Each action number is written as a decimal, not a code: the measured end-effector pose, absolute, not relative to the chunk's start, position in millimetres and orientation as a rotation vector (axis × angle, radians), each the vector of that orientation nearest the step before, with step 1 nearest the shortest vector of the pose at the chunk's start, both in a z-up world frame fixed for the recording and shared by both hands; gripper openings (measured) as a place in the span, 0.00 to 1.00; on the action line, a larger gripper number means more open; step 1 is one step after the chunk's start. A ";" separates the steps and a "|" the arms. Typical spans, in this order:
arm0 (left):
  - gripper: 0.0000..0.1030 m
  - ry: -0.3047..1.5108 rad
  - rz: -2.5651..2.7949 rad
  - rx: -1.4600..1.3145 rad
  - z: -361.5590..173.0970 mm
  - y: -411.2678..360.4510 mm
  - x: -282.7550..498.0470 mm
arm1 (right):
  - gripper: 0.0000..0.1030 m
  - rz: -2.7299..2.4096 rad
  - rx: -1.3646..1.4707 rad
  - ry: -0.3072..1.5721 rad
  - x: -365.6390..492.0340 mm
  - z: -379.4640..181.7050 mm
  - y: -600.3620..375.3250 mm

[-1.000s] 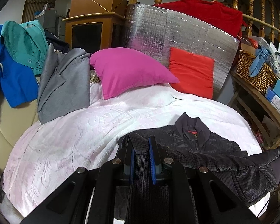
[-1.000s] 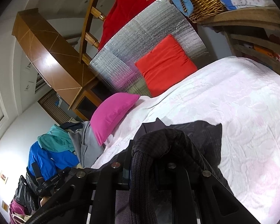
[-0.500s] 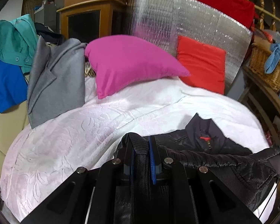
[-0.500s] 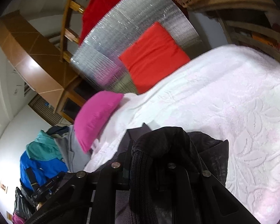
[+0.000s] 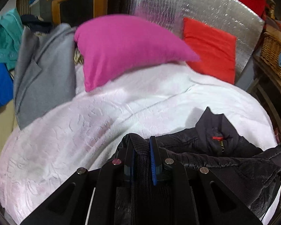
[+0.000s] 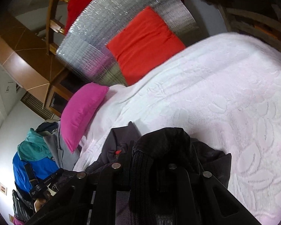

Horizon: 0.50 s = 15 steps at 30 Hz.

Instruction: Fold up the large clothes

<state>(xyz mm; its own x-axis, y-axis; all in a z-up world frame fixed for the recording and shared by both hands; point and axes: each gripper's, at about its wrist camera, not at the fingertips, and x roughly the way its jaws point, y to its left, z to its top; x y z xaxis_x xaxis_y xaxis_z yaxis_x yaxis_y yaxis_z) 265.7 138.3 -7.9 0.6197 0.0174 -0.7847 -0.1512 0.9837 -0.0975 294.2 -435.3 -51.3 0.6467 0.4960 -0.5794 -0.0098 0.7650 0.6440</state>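
Observation:
A black quilted jacket (image 5: 224, 150) with a red tag at the collar lies across the near part of a bed with a white embossed cover (image 5: 84, 131). My left gripper (image 5: 142, 150) is shut on the jacket's ribbed knit hem, which runs between its blue pads. My right gripper (image 6: 149, 150) is shut on another ribbed edge of the jacket (image 6: 159, 140), bunched over its fingers and hiding the tips. The collar lies on the cover (image 6: 215, 93) ahead of both grippers.
A pink pillow (image 5: 125, 46) and a red cushion (image 5: 209, 48) lean on a silver foil panel (image 5: 196, 5) at the bed's head. Grey (image 5: 41, 69), teal and blue garments hang at left. A wicker basket (image 5: 275, 58) and wooden shelves stand at right.
Both grippers have carried the jacket's hem forward toward the head of the bed, so the pillows and collar look nearer. Both grips have held.

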 end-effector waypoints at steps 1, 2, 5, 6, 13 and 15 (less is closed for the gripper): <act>0.15 0.909 0.101 -0.163 -12.3 138.2 269.6 | 0.17 0.304 0.657 0.844 300.0 -58.3 -435.1; 0.15 0.924 0.107 -0.165 -18.7 138.3 274.5 | 0.17 0.297 0.657 0.861 305.1 -64.6 -435.0; 0.15 0.961 0.121 -0.165 -35.4 138.7 284.6 | 0.17 0.276 0.654 0.908 317.1 -84.5 -434.9; 0.15 0.972 0.125 -0.160 -40.8 138.5 287.9 | 0.17 0.272 0.657 0.923 320.7 -89.9 -434.9; 0.15 1.006 0.140 -0.145 -59.8 137.7 301.5 | 0.17 0.268 0.628 0.961 334.5 -100.9 -432.2; 0.15 1.006 0.138 -0.144 -60.0 138.2 302.9 | 0.17 0.273 0.608 0.968 335.4 -95.8 -429.8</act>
